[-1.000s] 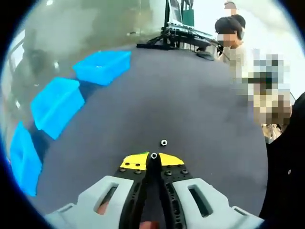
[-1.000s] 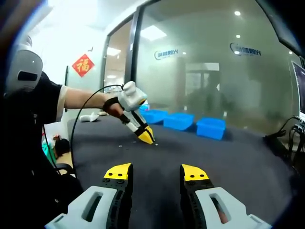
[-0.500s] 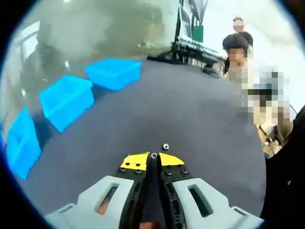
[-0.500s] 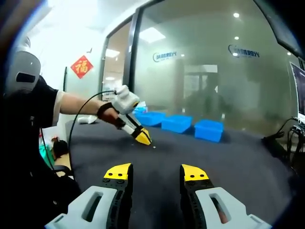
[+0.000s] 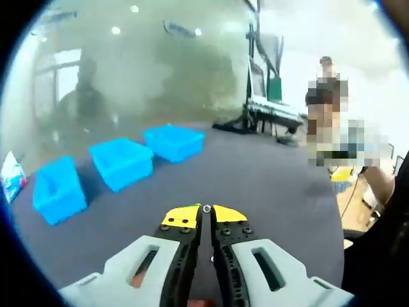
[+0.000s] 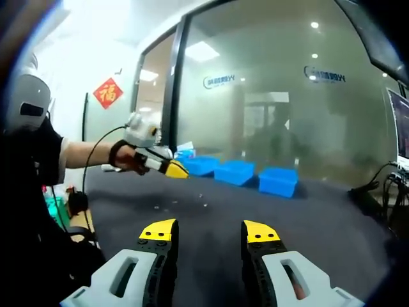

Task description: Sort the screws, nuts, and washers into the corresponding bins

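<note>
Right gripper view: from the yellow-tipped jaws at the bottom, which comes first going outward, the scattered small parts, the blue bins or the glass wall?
1. Small parts, on the dark table, left of centre.
2. Blue bins, in a row beyond.
3. Glass wall, behind the bins.

The left gripper view looks along its gripper (image 5: 206, 214) over the dark tabletop (image 5: 255, 179) toward three blue bins (image 5: 121, 163) ahead-left, while the right gripper view, farther back, faces the same bins (image 6: 239, 173) and glass wall (image 6: 287, 96) beyond its own gripper (image 6: 209, 233).
</note>
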Motion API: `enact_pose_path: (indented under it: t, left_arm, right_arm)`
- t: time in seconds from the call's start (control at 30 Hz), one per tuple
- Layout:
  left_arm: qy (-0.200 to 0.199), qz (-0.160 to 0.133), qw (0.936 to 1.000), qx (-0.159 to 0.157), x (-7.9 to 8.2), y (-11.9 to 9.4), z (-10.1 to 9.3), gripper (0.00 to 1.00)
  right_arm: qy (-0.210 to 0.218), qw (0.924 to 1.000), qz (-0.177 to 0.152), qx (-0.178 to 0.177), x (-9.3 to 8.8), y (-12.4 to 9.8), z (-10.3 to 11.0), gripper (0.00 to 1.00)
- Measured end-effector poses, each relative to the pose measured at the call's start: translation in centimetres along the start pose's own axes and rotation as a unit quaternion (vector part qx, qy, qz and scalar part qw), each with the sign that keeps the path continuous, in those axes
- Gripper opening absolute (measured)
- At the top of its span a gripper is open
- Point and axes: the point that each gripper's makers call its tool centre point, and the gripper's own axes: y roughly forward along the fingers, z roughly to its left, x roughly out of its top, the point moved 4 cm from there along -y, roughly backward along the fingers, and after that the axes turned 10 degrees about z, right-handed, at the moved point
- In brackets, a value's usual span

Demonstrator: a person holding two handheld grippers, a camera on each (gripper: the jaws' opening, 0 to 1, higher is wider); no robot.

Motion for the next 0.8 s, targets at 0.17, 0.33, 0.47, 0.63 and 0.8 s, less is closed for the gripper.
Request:
enact_pose_path:
  t: [0.17,0.33,0.47,0.63,0.8]
  left_arm:
    - [0.007,-0.034,0.9993,0.014,0.2,-2.3,-0.9,0.06]
    - [0.021,-0.051,0.998,0.031,0.4,-3.6,-1.2,0.06]
    - [0.025,-0.062,0.9968,0.043,0.9,-4.3,-0.6,0.06]
    - [0.017,-0.079,0.9945,0.067,1.8,-4.7,1.5,0.06]
    - [0.007,-0.082,0.9909,0.107,2.3,-4.8,5.3,0.06]
  right_arm:
    - [0.002,0.9999,-0.009,-0.008,0.4,-0.2,-0.2,0.36]
    - [0.001,0.9999,-0.011,-0.006,0.5,-0.1,0.1,0.36]
    - [0.0,0.9999,-0.011,-0.006,0.6,0.0,0.2,0.36]
    - [0.0,0.9999,-0.014,-0.006,0.9,0.0,0.2,0.36]
    - [0.001,0.9999,-0.014,-0.006,0.9,0.0,0.2,0.36]
